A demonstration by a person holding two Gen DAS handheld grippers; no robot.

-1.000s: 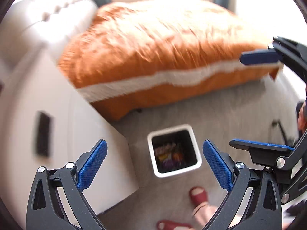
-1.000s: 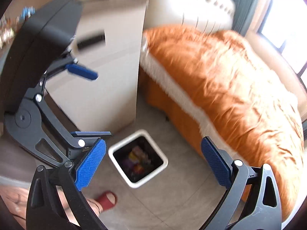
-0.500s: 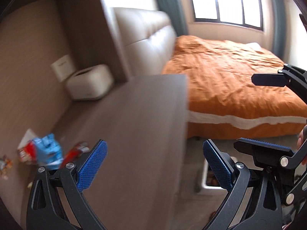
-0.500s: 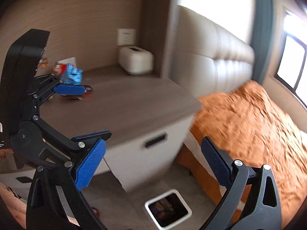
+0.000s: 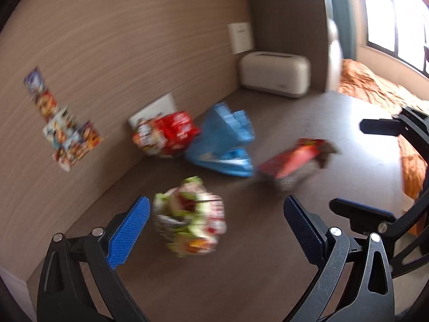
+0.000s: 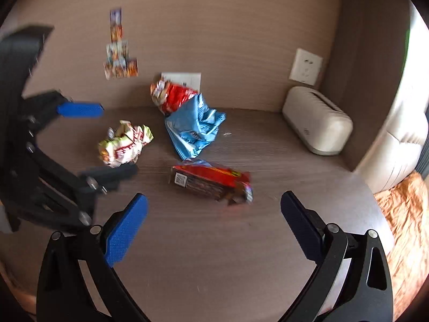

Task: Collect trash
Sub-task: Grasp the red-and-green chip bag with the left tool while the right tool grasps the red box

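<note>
Several wrappers lie on the brown nightstand top (image 6: 214, 255). A crumpled green-and-white wrapper (image 5: 190, 217) (image 6: 123, 143) sits between the open jaws of my left gripper (image 5: 215, 230), nearer its left finger. A flat red-and-brown wrapper (image 6: 211, 181) (image 5: 295, 161) lies just ahead of my open, empty right gripper (image 6: 213, 224). A blue bag (image 6: 194, 127) (image 5: 222, 142) and a red bag (image 6: 170, 96) (image 5: 166, 134) lie further back by the wall. The left gripper also shows in the right wrist view (image 6: 104, 142).
A cream tissue box (image 6: 316, 122) (image 5: 274, 73) stands at the back right corner below a wall socket (image 6: 305, 65). Stickers (image 6: 118, 51) are on the wood wall. The orange bed (image 6: 407, 228) lies to the right past the nightstand edge.
Both grippers have swung from the floor bin and bed up over the nightstand top. The wrappers are now close in front of the jaws. Both stay open.
</note>
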